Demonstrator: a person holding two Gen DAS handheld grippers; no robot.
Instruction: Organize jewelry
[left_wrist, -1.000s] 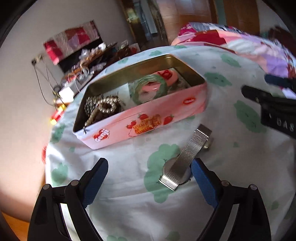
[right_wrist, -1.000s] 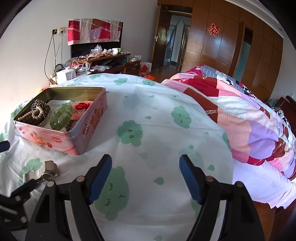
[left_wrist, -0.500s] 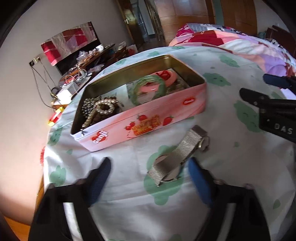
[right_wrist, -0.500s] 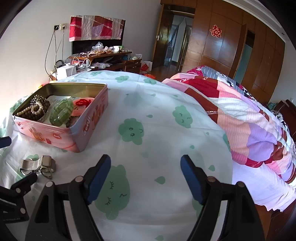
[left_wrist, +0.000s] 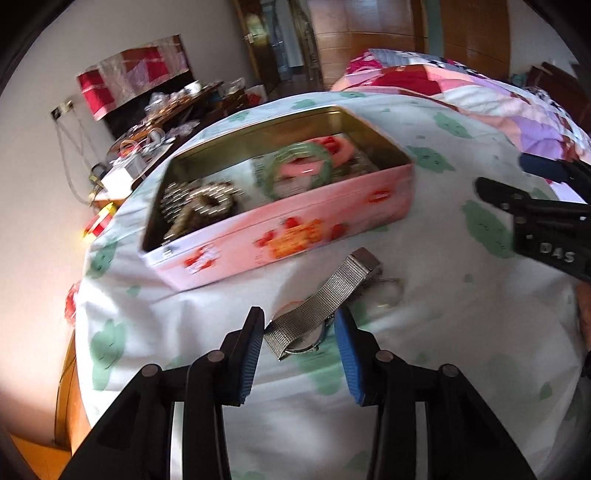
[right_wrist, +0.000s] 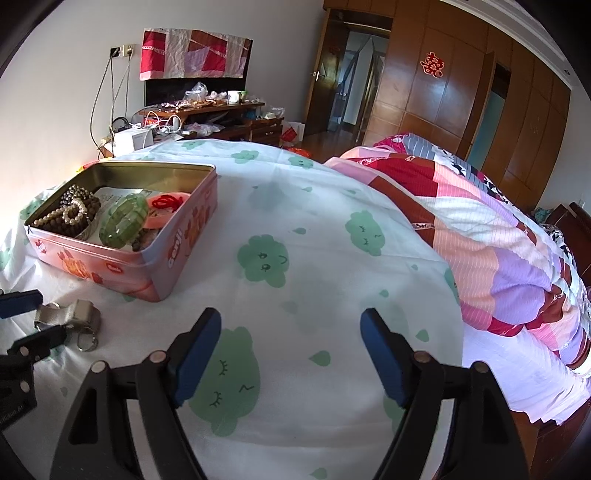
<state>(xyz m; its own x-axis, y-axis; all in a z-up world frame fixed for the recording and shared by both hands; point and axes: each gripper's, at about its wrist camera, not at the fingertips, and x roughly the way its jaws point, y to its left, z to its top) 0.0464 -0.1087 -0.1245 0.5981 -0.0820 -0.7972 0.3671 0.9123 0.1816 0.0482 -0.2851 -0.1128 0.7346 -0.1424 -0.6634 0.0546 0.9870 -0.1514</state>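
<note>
The mesh-band watch (left_wrist: 325, 299) is seen on the bedsheet (left_wrist: 424, 350) just in front of the pink tin (left_wrist: 295, 229), w/ L gripper (left_wrist: 299, 334) jaws just closing round it, pad contact unclear; R gripper (right_wrist: 291, 332) is held wide apart, empty.

Bed sheet (right_wrist: 332, 177), green cloud print: pink tin (right_wrist: 122, 258), mesh-band watch (left_wrist: 325, 295), patchwork quilt (right_wrist: 498, 240).
</note>
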